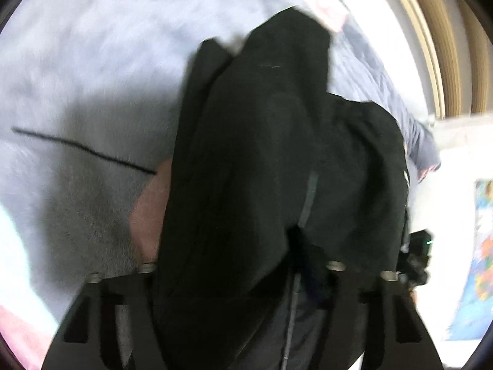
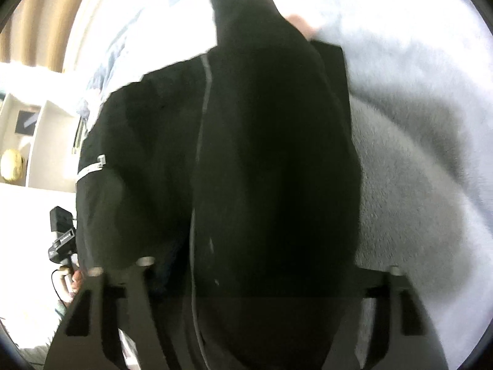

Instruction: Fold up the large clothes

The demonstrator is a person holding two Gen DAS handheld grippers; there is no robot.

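Note:
A large black garment (image 1: 262, 160) with a grey zipper line hangs bunched in front of both cameras, above a pale grey fleece blanket (image 1: 77, 77). My left gripper (image 1: 243, 277) is shut on the garment, and the cloth hides its fingertips. In the right wrist view the same black garment (image 2: 246, 154) fills the middle, and my right gripper (image 2: 246, 274) is shut on it too, its tips buried in the cloth. The garment is lifted, with its lower end trailing toward the blanket (image 2: 416, 123). The frames are blurred by motion.
The blanket covers a bed. A thin dark line (image 1: 83, 149) crosses it. A blue quilt (image 1: 400, 108) lies at the bed's far edge. White shelves (image 2: 27, 141) and a wooden frame (image 1: 456, 46) stand beyond. The other gripper's handle (image 2: 61, 234) shows at left.

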